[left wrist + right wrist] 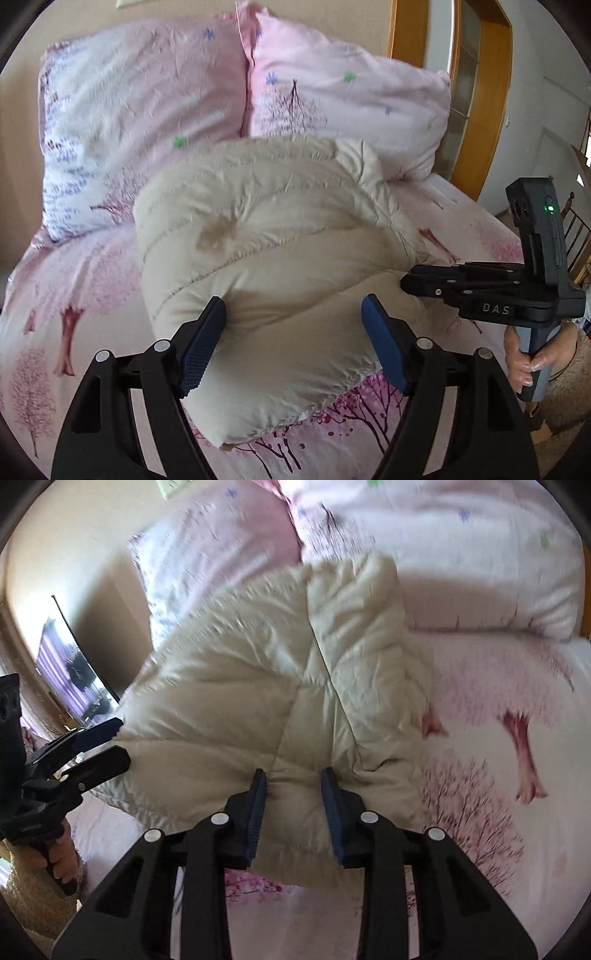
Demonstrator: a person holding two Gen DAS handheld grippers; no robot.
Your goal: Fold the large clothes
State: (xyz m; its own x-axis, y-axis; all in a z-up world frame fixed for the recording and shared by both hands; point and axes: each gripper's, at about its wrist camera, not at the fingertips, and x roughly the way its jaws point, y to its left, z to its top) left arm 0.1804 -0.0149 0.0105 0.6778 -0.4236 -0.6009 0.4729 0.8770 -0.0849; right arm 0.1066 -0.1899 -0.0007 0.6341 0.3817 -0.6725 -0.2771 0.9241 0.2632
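Nearest the lens: blue-padded fingers (208,343) of the left gripper (293,343) stand wide on either side of the coat's near end; the padding sits between them, pads apparently not pressing, so I read this one as released
Bed (74,288): pink cover printed with trees, carrying everything; soft underneath, so pressing down on it gives little support
Pillows (140,110): two pink ones at the head of the bed, the coat's far end up against them
Coat (266,236): cream quilted puffer lying bundled in the middle of the bed, a thick roll with stitched seams; likely light for its bulk, very soft, springy enough to puff open when let go, shell probably slick
Where to take hold: my judgement is a hem or seam edge, where the fabric is thin enough to pinch; a bite on the fat middle would squeeze air and slide off
Right gripper (293,814): fingers narrowed onto a fold at the coat's near edge, fabric visibly puckered between the pads, so clenched on the coat
Person's hand (528,358): wrapped round the right gripper's handle, at the bed's edge
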